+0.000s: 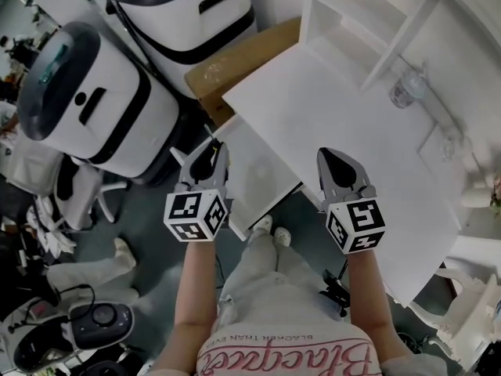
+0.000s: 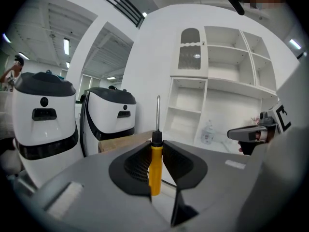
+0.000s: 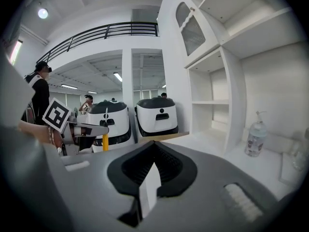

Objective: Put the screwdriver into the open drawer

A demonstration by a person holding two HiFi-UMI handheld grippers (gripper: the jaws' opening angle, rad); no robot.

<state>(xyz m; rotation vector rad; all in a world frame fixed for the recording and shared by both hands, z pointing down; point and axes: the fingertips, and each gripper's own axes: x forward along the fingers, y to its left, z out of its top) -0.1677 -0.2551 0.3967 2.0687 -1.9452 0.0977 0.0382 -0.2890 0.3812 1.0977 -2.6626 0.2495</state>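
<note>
My left gripper (image 2: 155, 146) is shut on a screwdriver (image 2: 155, 166) with a yellow handle; its steel shaft stands up past the jaws. In the head view the left gripper (image 1: 207, 161) hangs at the near left corner of the open white drawer (image 1: 262, 175), which is pulled out from under the white desk (image 1: 344, 108). A bit of the yellow handle (image 1: 211, 143) shows at the jaws there. My right gripper (image 1: 333, 161) hovers over the desk's front edge, just right of the drawer. The right gripper (image 3: 153, 149) has its jaws together with nothing in them.
Two large white and black machines (image 1: 94, 104) and a cardboard box (image 1: 235, 61) stand left of the desk. A white shelf unit (image 1: 368, 22) rises at the back, with a clear pump bottle (image 1: 407, 88) beside it. People stand far off on the left of the right gripper view.
</note>
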